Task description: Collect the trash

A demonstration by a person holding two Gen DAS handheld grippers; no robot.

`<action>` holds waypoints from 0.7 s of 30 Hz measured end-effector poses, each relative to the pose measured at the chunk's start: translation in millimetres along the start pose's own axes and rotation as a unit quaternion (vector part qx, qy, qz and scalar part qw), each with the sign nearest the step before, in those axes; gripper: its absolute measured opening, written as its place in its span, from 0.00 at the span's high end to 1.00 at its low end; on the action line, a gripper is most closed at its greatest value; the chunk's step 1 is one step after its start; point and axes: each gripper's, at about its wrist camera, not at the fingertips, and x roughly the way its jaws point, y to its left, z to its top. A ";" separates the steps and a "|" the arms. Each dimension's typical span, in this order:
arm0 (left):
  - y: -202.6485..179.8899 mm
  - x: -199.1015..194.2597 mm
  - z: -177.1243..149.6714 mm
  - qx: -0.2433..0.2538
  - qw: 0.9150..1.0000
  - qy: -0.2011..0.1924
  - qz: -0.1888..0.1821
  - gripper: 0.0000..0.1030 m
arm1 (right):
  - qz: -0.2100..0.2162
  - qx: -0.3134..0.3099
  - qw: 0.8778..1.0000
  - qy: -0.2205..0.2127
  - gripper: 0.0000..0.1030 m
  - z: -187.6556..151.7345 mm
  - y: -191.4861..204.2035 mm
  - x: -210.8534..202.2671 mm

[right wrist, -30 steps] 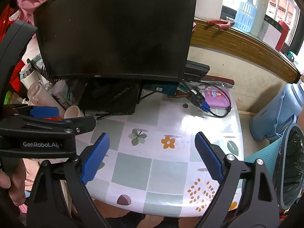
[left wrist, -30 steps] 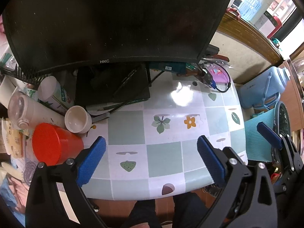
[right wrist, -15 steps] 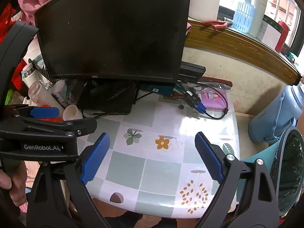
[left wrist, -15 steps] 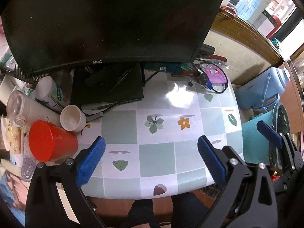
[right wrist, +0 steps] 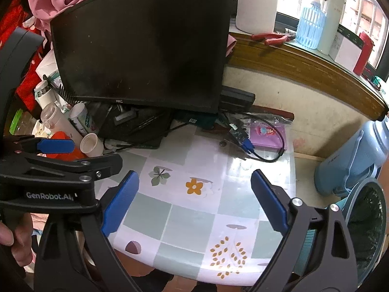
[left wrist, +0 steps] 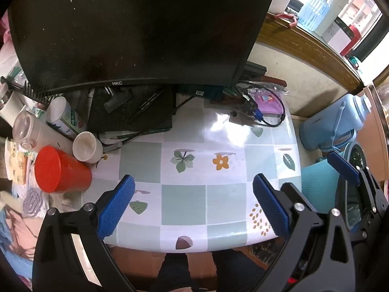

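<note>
My left gripper (left wrist: 194, 209) is open and empty above the front of the checked table (left wrist: 228, 199). My right gripper (right wrist: 194, 202) is open and empty over the same table (right wrist: 194, 221). A teal trash bin with a black liner (right wrist: 369, 221) stands on the floor to the right; it also shows in the left wrist view (left wrist: 355, 158). At the table's left lie a red cup (left wrist: 58, 170), a white paper cup (left wrist: 86, 146) and a tipped white bottle (left wrist: 34, 133). No trash is held.
A black HKC monitor (left wrist: 136, 31) stands at the back with cables and a purple packet (left wrist: 267, 103) beside it. A blue water jug (left wrist: 335, 121) stands on the floor at right. The left gripper shows in the right wrist view (right wrist: 57, 146).
Both grippers have pulled back and up from the table, so more of the table and its front edge show. Both stay open and empty.
</note>
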 end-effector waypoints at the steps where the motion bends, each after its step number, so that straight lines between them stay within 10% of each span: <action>1: -2.5 -1.4 -0.4 -0.002 1.000 -0.001 0.003 0.08 | 0.002 -0.001 1.000 0.000 0.10 0.5 -1.5 -0.4; 21: -32.8 -18.6 -9.8 -0.040 0.998 -0.017 0.043 0.08 | 0.047 -0.023 0.999 -0.002 0.10 0.5 -34.8 -4.0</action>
